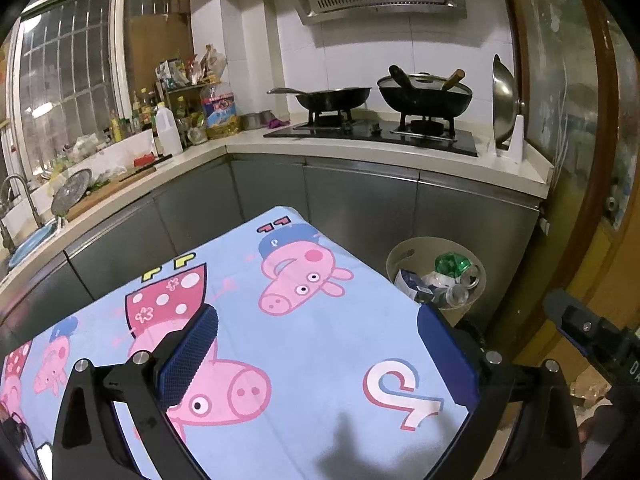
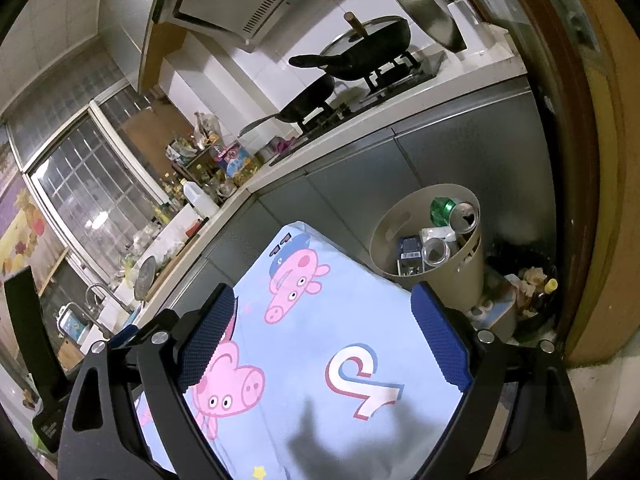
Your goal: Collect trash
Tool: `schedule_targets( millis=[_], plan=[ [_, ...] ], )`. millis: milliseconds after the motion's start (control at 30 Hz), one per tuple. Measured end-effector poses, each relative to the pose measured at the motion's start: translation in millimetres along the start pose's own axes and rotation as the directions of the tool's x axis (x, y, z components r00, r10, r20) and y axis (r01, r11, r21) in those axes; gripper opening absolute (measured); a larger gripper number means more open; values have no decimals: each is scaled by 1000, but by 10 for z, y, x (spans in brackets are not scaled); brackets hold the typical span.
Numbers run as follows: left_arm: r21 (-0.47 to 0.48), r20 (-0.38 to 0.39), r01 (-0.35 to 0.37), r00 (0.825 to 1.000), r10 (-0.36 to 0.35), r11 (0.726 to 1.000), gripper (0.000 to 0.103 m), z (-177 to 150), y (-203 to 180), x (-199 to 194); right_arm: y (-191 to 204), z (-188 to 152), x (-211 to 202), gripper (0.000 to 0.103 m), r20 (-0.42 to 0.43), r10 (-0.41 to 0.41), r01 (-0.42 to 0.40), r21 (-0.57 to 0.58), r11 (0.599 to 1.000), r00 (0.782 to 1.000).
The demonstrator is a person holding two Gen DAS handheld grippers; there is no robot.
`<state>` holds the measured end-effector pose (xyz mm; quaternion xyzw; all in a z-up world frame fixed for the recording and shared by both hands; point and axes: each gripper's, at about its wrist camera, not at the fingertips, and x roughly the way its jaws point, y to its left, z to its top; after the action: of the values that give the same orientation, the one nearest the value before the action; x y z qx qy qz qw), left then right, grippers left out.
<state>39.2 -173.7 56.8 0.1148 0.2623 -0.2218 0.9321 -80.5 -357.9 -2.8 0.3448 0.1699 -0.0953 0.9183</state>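
Both tools, the left tool (image 1: 316, 356) and right tool (image 2: 324, 340), gaped wide and empty over the bare counter (image 1: 320, 300), while the trash (image 2: 440, 232), light, crushable cans and slippery bottles best pinched at rims, sat in the bin (image 2: 464, 280) ahead-right of them.

A pale blue cloth (image 1: 320, 344) printed with pink cartoon pigs, a red white-dotted dress and small yellow marks covered the worktop in the lower centre. Each gripper was black with dark blue textured pads (image 1: 192, 356). At centre right the bin (image 2: 424, 216) was beige, holding a green bottle (image 2: 442, 208), a silver can (image 2: 464, 216) and a dark blue carton (image 2: 410, 248). Black woks (image 1: 424, 92) sat on a black hob (image 1: 372, 132), above grey cabinet doors (image 1: 360, 204).
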Motion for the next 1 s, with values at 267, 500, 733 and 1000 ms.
schedule_targets(
  millis=[267, 500, 733, 1000],
  plan=[
    [3, -17, -4, 1000, 4, 1000, 99, -10, -3, 1, -3, -21, 35, 89, -16, 7, -7, 3, 1000, 1000],
    [13, -14, -18, 1000, 18, 1000, 99, -33, 13, -12, -9, -41, 82, 89, -33, 7, -7, 1, 1000, 999],
    [22, 8, 1, 1000, -1, 1000, 99, -59, 25, -44, -10, -50, 103, 89, -39, 8, -9, -2, 1000, 999],
    [27, 11, -18, 1000, 17, 999, 99, -49, 16, -45, -8, -56, 106, 89, -39, 7, -7, 0, 1000, 999]
  ],
)
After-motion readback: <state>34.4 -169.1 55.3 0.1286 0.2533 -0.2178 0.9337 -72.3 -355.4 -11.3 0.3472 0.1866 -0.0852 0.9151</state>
